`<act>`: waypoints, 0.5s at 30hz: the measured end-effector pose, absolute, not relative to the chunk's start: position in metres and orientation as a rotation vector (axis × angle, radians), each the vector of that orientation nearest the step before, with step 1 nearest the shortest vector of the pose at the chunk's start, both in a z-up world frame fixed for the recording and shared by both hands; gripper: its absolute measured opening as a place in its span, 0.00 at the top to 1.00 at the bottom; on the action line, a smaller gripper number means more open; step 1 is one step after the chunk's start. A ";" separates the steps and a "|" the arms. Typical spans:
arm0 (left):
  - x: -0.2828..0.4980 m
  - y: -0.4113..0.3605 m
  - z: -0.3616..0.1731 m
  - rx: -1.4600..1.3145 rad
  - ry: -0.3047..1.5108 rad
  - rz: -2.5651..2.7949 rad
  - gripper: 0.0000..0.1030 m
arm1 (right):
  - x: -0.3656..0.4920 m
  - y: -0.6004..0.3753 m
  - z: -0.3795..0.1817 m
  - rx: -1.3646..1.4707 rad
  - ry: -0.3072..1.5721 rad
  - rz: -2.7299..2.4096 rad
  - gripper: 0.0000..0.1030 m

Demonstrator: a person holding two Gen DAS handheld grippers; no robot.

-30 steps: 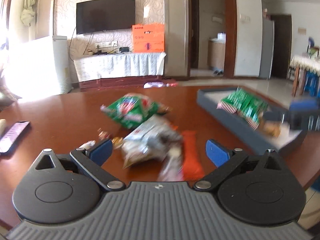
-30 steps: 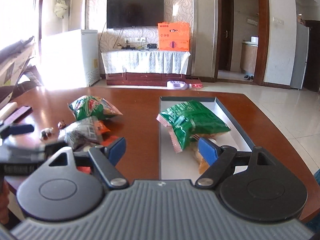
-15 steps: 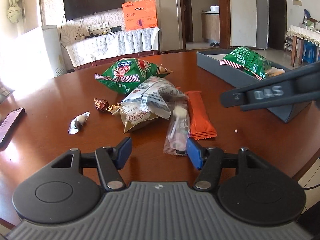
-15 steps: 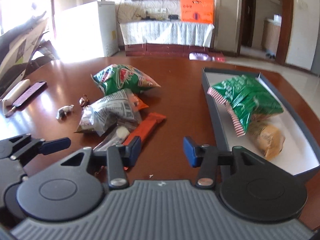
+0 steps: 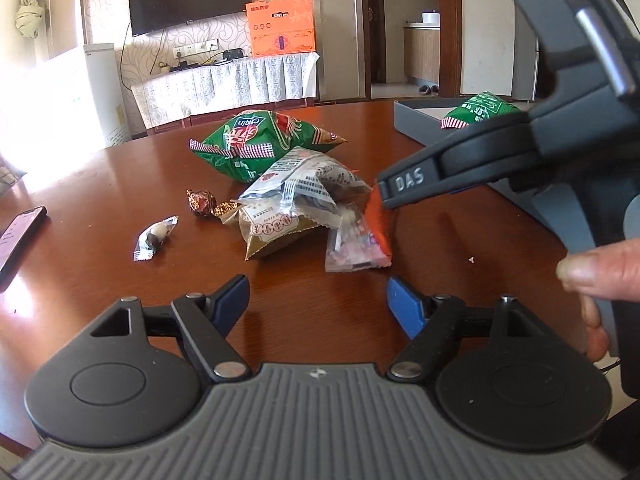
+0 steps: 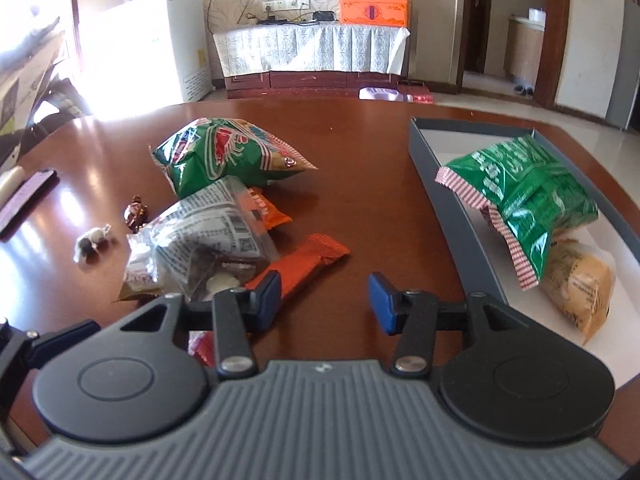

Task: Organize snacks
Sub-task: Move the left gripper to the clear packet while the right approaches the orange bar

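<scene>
A pile of snacks lies on the brown table: a green chip bag (image 5: 260,144) (image 6: 224,156), a silver-grey packet (image 5: 296,200) (image 6: 200,240), an orange bar (image 6: 308,264) (image 5: 378,220) and a clear lollipop packet (image 5: 348,248). Two small candies (image 5: 154,236) (image 5: 202,202) lie to its left. A grey tray (image 6: 452,200) on the right holds a green bag (image 6: 524,192) and a yellowish packet (image 6: 580,288). My left gripper (image 5: 318,304) is open and empty, just short of the pile. My right gripper (image 6: 324,300) is open, its left finger over the orange bar.
A phone (image 5: 16,236) lies at the table's left edge. The right gripper's body (image 5: 520,152) and the hand holding it (image 5: 600,276) fill the right of the left wrist view, over the tray (image 5: 416,120). The table's near edge is close below both grippers.
Both grippers have opened wider. The right gripper has moved left and forward from the tray toward the orange bar. The left gripper has drawn closer to the pile.
</scene>
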State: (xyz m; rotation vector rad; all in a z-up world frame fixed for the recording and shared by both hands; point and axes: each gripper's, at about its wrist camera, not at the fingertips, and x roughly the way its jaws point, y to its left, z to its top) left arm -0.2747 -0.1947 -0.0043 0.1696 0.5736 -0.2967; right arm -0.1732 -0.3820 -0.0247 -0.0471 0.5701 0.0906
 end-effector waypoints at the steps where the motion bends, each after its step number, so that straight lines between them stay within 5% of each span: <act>1: -0.275 -0.195 -0.005 0.169 0.574 -0.296 0.21 | -0.174 -0.380 -0.024 -0.075 0.562 0.084 0.45; 9: -0.278 -0.203 -0.007 0.192 0.565 -0.312 0.19 | -0.162 -0.385 -0.022 0.020 0.591 0.125 0.36; 15: -0.278 -0.214 -0.007 0.220 0.551 -0.331 0.17 | -0.165 -0.366 -0.029 -0.167 0.609 0.170 0.29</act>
